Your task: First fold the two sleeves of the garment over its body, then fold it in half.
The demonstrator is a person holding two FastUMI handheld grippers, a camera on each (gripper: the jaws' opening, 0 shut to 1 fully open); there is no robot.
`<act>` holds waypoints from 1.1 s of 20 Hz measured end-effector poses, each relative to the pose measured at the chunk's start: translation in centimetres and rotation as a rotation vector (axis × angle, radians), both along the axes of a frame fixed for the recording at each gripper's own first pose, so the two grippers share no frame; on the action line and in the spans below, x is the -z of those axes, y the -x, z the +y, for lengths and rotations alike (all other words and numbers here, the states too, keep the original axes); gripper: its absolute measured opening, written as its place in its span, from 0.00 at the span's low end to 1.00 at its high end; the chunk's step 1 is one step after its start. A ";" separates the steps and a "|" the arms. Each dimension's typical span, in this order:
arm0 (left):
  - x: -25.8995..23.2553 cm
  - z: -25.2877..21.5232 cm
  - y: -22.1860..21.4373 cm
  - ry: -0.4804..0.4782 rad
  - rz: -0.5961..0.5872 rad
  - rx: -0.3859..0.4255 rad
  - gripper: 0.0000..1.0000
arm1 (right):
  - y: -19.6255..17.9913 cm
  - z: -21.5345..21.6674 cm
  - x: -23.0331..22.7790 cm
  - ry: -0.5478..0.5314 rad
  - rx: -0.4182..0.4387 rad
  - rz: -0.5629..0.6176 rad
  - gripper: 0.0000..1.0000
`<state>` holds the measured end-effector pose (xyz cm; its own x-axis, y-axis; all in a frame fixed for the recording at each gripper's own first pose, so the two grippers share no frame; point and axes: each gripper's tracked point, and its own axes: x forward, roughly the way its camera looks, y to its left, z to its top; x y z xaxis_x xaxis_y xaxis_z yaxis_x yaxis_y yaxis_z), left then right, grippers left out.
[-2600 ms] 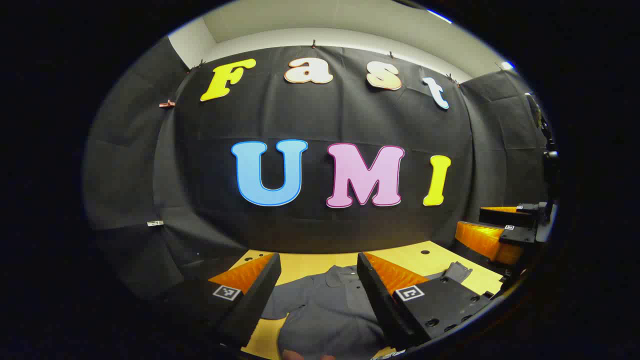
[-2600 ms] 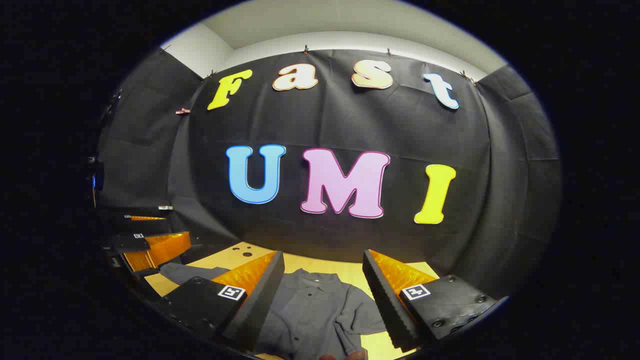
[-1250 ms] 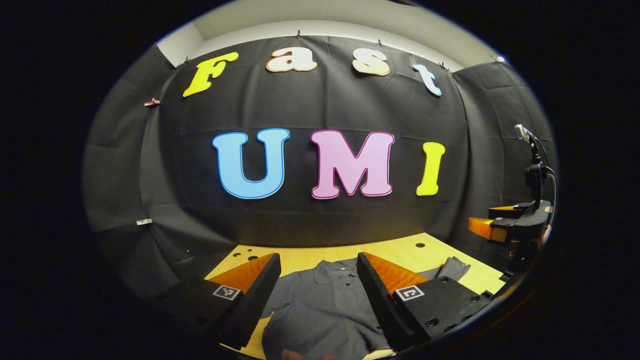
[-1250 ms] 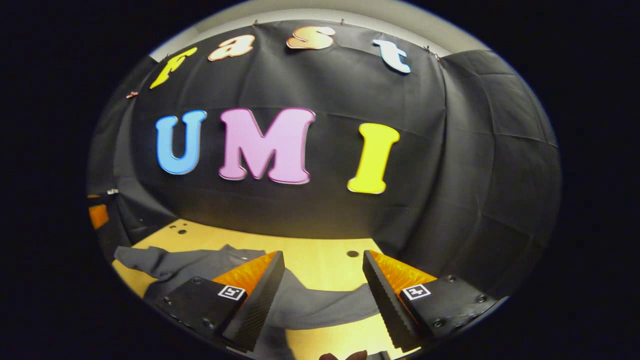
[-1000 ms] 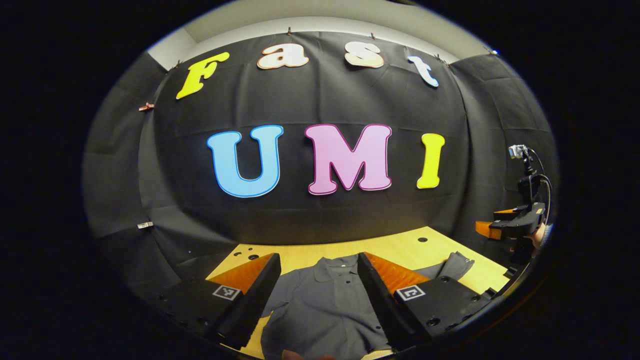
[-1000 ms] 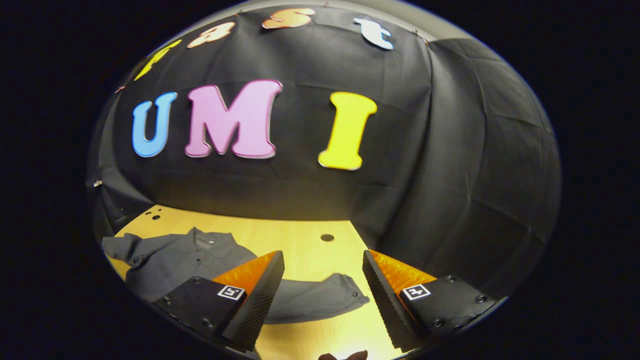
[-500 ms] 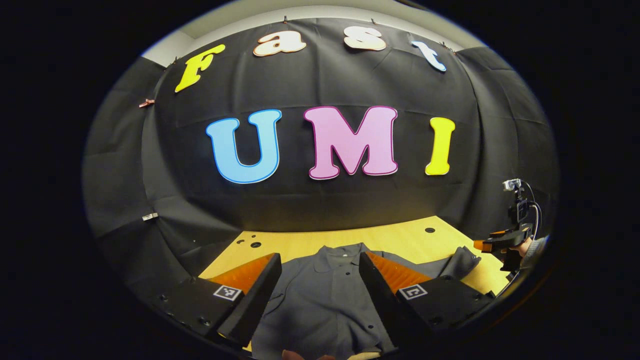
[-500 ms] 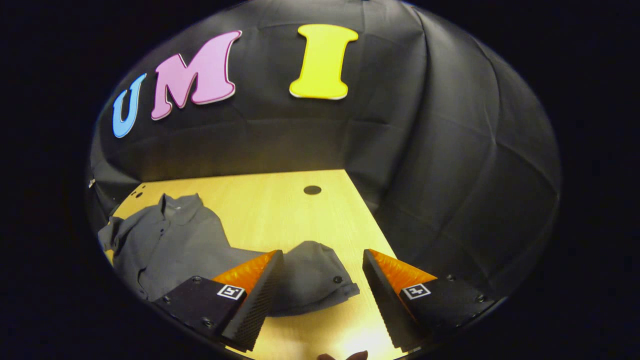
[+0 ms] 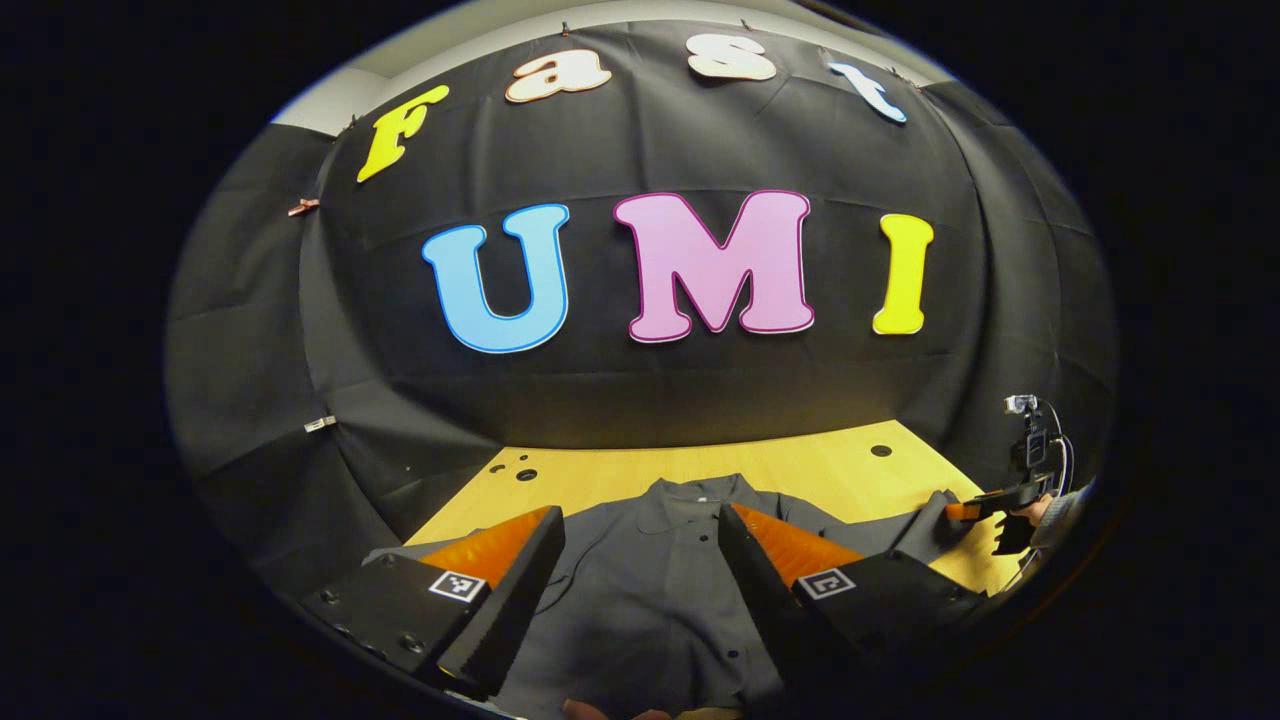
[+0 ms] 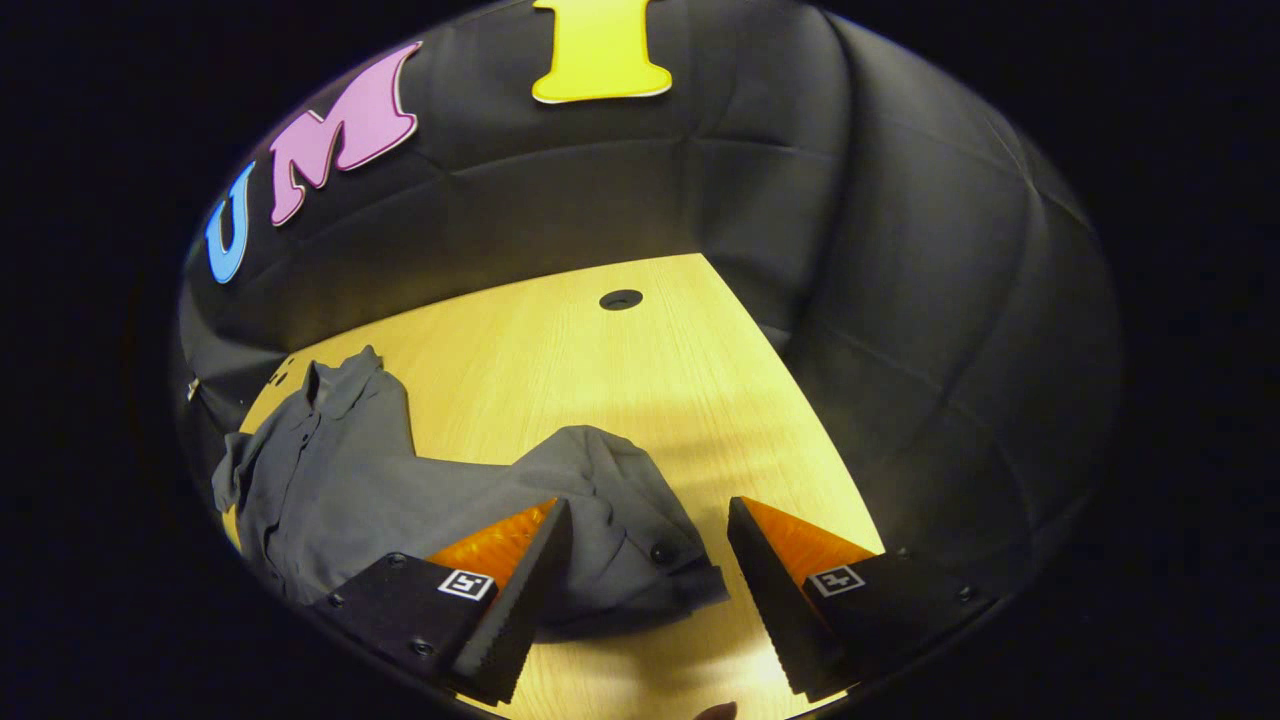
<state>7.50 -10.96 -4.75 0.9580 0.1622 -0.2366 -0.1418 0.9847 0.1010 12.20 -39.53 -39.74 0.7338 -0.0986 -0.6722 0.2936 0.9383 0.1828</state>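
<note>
Black cloth walls enclose one wooden table (image 10: 560, 330). One grey garment (image 9: 650, 590) lies flat on it, collar at the far side, both sleeves spread outward: no fold made, so both sleeve folds and the halving remain. Two claws counted. Right claw (image 10: 648, 580), released, brackets the right sleeve cuff (image 10: 640, 545) without gripping. Left claw (image 9: 640, 580), released, hovers over the body.

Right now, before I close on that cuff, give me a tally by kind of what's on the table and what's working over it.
Shirts: 1, the grey shirt, spread on the wooden table.
Hand-held grippers: 2, the left hand-held gripper and the right hand-held gripper, both open.
Tables: 1.
Total: 4.
</note>
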 end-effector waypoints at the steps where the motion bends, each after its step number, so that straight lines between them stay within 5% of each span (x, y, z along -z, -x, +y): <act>1: 0.2 -0.1 -0.1 -0.001 0.003 -0.003 0.97 | 0.0 0.0 0.3 -0.019 0.003 0.008 0.99; 4: 0.1 -0.6 -0.3 -0.014 0.010 -0.017 0.97 | -0.4 0.4 1.5 -0.064 -0.002 0.025 0.97; 6: 0.1 -0.7 -0.1 -0.019 0.013 -0.026 0.97 | -0.4 0.3 1.9 -0.047 -0.013 0.033 0.86; 8: 0.2 -0.7 0.0 -0.023 0.017 -0.036 0.97 | 0.0 0.4 2.4 -0.028 -0.029 0.058 0.67; 10: 0.2 -0.7 0.1 -0.022 0.020 -0.042 0.97 | 0.0 0.8 2.5 -0.051 -0.047 0.065 0.34; 13: 0.1 -0.5 0.1 -0.027 0.010 -0.045 0.98 | 0.3 0.8 2.1 -0.054 -0.033 0.075 0.07; 16: -0.3 0.1 0.2 -0.034 -0.001 -0.038 0.98 | 0.2 1.2 -0.4 -0.020 -0.031 0.026 0.00; 17: -0.3 0.3 0.2 -0.033 -0.006 -0.032 0.98 | 0.1 1.4 -1.7 -0.019 -0.025 0.000 0.07; 22: -0.2 2.4 0.1 -0.002 -0.028 0.016 0.98 | 1.0 3.8 -8.3 0.007 -0.006 -0.121 0.07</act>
